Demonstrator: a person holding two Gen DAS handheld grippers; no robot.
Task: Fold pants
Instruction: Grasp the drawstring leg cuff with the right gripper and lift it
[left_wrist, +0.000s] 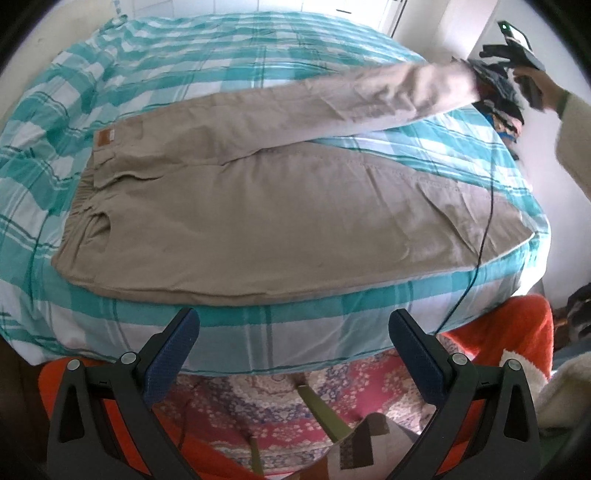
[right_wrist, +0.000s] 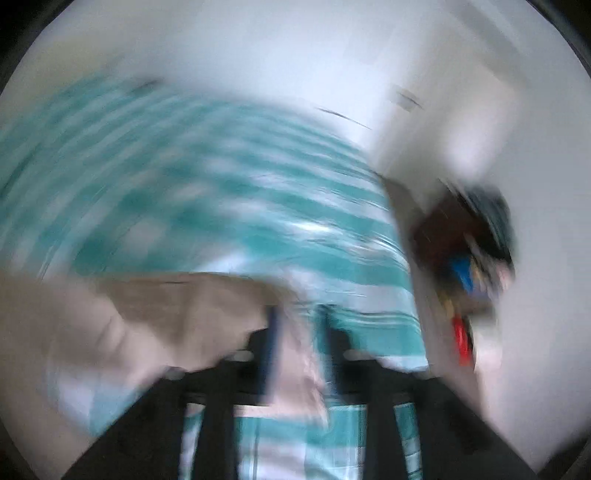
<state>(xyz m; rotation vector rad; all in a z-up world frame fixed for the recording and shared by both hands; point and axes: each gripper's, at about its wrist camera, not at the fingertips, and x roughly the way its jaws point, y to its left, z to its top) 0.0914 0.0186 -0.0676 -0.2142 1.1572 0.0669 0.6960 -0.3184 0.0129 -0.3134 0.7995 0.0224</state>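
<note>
The pants (left_wrist: 258, 206) lie lengthwise across the bed (left_wrist: 229, 48). My left tool (left_wrist: 293, 332) gapes empty just short of them; my right tool (right_wrist: 297, 321), part-open, straddles the far leg's cuff.

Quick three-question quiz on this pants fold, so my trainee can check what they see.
1. True or false: the left hand-held gripper is shut on the pants.
2. Which pant leg is lifted off the bed: A near, B far?
3. Fill in: in the left wrist view, the waistband lies at the picture's ___ side.

Key: 1 false, its jaws stand open and empty. 2 B, the far leg. 3 left.
</note>
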